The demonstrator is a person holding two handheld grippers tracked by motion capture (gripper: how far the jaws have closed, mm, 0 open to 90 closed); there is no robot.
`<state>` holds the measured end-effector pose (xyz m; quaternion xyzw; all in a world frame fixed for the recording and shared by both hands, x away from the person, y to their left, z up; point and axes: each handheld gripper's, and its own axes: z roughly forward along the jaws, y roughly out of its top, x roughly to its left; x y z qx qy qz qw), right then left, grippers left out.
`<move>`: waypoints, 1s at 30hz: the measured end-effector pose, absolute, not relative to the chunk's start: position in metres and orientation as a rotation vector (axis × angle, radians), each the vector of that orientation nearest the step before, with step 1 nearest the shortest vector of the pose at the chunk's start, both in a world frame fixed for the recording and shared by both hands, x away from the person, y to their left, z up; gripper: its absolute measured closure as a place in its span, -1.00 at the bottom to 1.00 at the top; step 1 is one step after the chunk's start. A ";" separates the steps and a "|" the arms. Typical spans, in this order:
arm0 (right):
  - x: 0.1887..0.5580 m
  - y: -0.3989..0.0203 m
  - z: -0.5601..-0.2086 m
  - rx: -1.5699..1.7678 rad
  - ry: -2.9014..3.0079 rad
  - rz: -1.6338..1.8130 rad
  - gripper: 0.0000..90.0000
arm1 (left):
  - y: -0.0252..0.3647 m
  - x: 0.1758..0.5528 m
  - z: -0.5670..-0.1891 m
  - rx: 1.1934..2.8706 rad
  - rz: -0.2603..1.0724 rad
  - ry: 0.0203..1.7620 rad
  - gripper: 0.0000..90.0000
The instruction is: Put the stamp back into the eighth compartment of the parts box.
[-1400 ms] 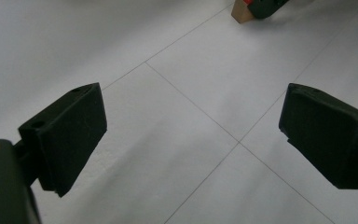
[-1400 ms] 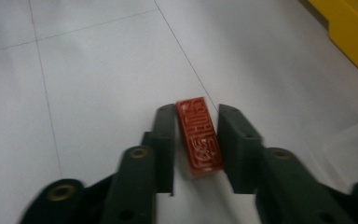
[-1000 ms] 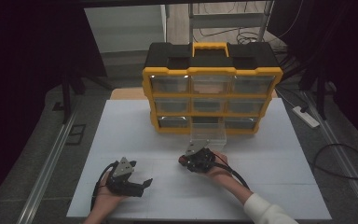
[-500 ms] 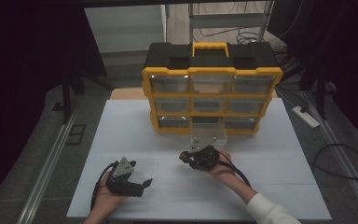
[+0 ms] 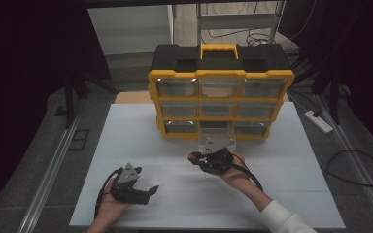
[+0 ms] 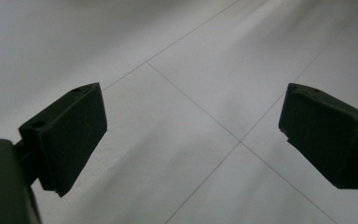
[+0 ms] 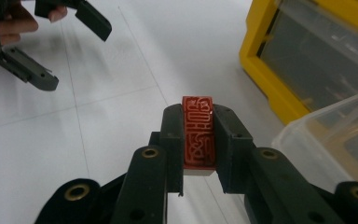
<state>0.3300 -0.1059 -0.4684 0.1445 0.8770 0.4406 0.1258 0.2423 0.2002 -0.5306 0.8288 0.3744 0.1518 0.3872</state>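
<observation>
1. We take the yellow organizer (image 5: pixel 221 104) as our landmark; it stands on the white table (image 5: pixel 126 126), at the side far from us.
2. Our right gripper (image 7: pixel 198 135) is clenched on a small red seal stamp (image 7: pixel 198 133). The stamp sits between the two jaws with its carved red face turned toward the camera of the right gripper view.
3. In the high view the right gripper (image 5: pixel 213 158) is just in front of the organizer, below its bottom row, so the stamp is near the organizer but not inside it.
4. A clear drawer (image 5: pixel 217 133) in the middle of the bottom row stands pulled out toward us. In the right gripper view its clear wall (image 7: pixel 326 135) is just beside the gripper, on the side of the organizer.
5. Our left gripper (image 5: pixel 143 191) rests well apart from the organizer, near the front edge of the table. Its jaws are spread wide and hold nothing; in the left gripper view there is only bare table between them.
6. We judge that the grasp of the stamp is done and the drawer is already open. We cannot tell from these pictures if the stamp comes out of the drawer or goes into it.
7. What is left, in our judgement, is to bring the stamp to its place and then to push the drawer in.
8. About writing: the stamp face has raised seal-style characters in red, but we cannot read them. We see no brand or label on the organizer.
</observation>
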 end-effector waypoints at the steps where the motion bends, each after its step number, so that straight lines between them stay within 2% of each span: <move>1: 0.330 -0.107 -0.467 0.421 2.551 1.287 0.67 | 0.200 0.242 -0.531 2.109 0.386 0.953 -0.83; 30: 0.332 -0.134 -0.424 0.467 2.410 1.418 0.67 | 0.200 0.243 -0.531 2.111 0.388 0.954 -0.83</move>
